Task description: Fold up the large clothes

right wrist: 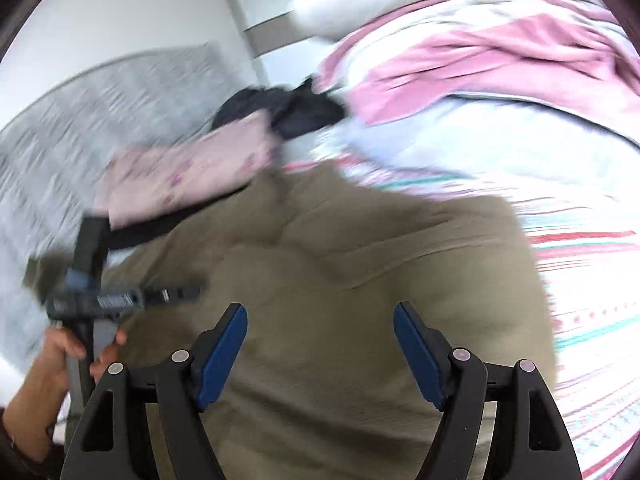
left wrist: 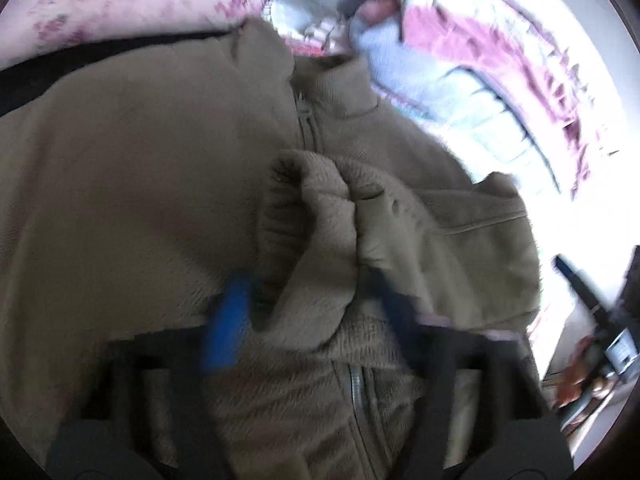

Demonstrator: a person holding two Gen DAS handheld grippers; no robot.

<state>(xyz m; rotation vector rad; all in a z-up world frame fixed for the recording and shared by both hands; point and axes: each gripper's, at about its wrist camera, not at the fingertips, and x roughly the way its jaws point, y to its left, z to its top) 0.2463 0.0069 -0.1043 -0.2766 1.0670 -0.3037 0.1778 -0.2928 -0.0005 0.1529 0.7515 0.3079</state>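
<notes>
Your left gripper [left wrist: 304, 280] pinches a bunched sleeve cuff of the olive-brown zip-up fleece jacket [left wrist: 140, 168], which lies spread on the striped pink-and-white bed cover [right wrist: 592, 280]. Your right gripper [right wrist: 320, 356] hovers above the fleece, jaws wide apart, holding nothing.

The left gripper [left wrist: 308, 304] is smeared by motion, so whether its blue pad [left wrist: 230, 320] presses the bunched sleeve cuff [left wrist: 304, 216] between the fingers cannot be told. The olive fleece jacket [left wrist: 140, 168] runs off the lower edge under the tool. Ahead of it, small objects [left wrist: 348, 12] on the bed are too blurred to name. Left of the right gripper [right wrist: 320, 344], the left hand [right wrist: 60, 356] is cut by the frame edge, and the grey headboard [right wrist: 100, 112] beyond is streaked.
</notes>
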